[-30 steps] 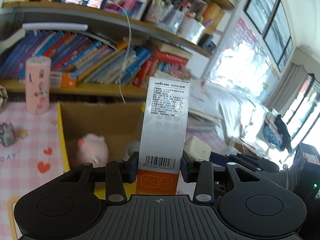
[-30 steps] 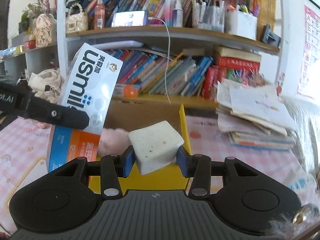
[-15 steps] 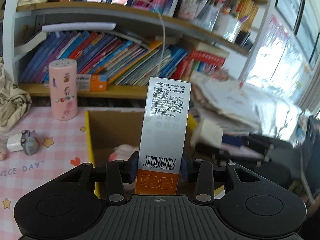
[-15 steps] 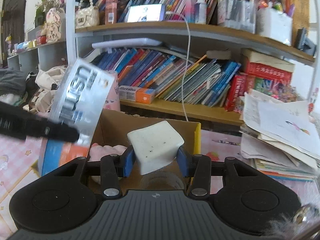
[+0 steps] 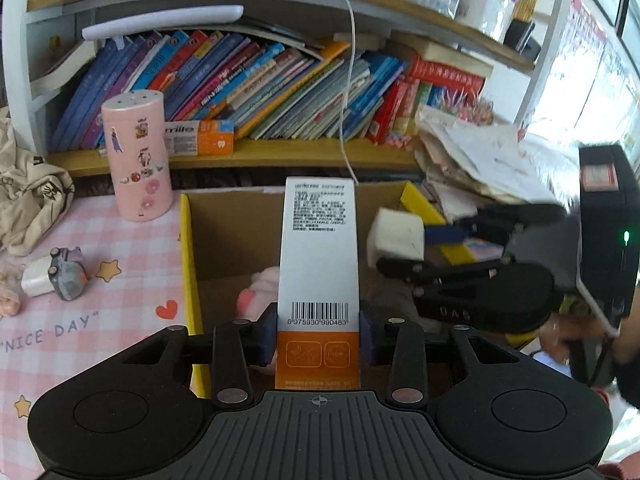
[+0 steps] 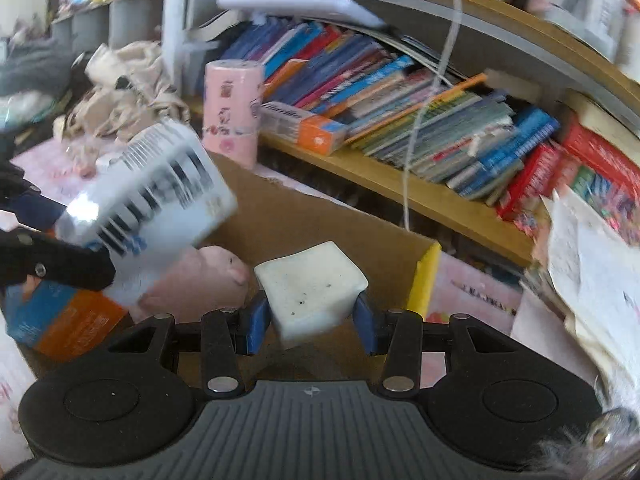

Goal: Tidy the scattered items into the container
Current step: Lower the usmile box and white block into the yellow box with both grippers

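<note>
My left gripper (image 5: 318,336) is shut on a tall white and orange toothpaste box (image 5: 319,264), held upright over the open cardboard box (image 5: 232,232) with yellow flaps. My right gripper (image 6: 310,320) is shut on a white sponge block (image 6: 310,286) above the same cardboard box (image 6: 320,224). The right gripper and sponge (image 5: 396,238) also show in the left wrist view at the cardboard box's right side. The toothpaste box (image 6: 148,200) shows blurred at the left of the right wrist view. A pink plush toy (image 6: 204,276) lies inside the cardboard box.
A pink cylinder canister (image 5: 136,156) stands left of the cardboard box on the pink checked cloth (image 5: 100,300). A small grey toy (image 5: 66,272) lies further left. A bookshelf (image 5: 260,148) runs behind, a paper stack (image 5: 480,168) sits at the right.
Both grippers have moved in over the cardboard box and tilted down toward it, each still holding its item. The right gripper and sponge now sit closer to the toothpaste box.
</note>
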`<act>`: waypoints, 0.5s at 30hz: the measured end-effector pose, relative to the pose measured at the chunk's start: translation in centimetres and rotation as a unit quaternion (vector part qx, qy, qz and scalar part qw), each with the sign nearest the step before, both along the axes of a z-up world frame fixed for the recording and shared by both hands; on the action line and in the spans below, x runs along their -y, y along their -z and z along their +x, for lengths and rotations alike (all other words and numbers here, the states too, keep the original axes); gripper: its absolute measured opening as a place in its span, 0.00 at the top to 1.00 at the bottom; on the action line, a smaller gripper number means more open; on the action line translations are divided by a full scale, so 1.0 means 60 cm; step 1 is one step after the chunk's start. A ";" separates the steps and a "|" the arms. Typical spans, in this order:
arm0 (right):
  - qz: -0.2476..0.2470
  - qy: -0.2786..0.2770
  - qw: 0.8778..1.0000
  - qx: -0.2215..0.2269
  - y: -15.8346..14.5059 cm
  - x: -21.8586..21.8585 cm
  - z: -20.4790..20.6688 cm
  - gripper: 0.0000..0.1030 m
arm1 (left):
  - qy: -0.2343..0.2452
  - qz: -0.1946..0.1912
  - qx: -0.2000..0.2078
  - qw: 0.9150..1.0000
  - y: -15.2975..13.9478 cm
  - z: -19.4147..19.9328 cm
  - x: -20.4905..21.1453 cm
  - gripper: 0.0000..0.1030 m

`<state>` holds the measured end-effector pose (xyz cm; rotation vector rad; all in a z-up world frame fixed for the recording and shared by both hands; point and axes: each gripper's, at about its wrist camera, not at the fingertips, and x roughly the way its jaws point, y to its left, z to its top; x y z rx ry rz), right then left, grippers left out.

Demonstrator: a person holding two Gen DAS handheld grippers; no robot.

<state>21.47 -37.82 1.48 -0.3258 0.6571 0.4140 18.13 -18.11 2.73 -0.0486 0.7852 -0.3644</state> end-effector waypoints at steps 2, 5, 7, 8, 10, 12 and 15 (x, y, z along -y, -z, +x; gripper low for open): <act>-0.014 -0.015 1.000 0.000 0.002 -0.006 0.012 0.59 | -0.003 0.006 -0.009 1.000 0.009 0.008 0.002 0.63; -0.030 -0.037 0.999 -0.007 0.004 -0.014 0.030 0.59 | -0.007 0.012 -0.022 1.000 0.022 0.015 0.004 0.63; -0.036 -0.050 0.998 -0.016 0.005 -0.018 0.043 0.59 | -0.006 0.013 -0.025 1.000 0.027 0.016 0.005 0.63; -0.039 -0.056 0.997 -0.021 0.006 -0.020 0.047 0.59 | -0.005 0.015 -0.025 1.000 0.028 0.016 0.006 0.63; -0.049 -0.072 0.996 -0.030 0.008 -0.027 0.055 0.59 | -0.003 0.023 -0.025 0.999 0.030 0.016 0.009 0.63; -0.059 -0.088 0.994 -0.040 0.012 -0.036 0.061 0.59 | -0.004 0.032 -0.028 0.999 0.034 0.015 0.010 0.63; -0.064 -0.107 0.990 -0.060 0.019 -0.048 0.068 0.59 | -0.007 0.037 -0.032 0.999 0.040 0.013 0.009 0.63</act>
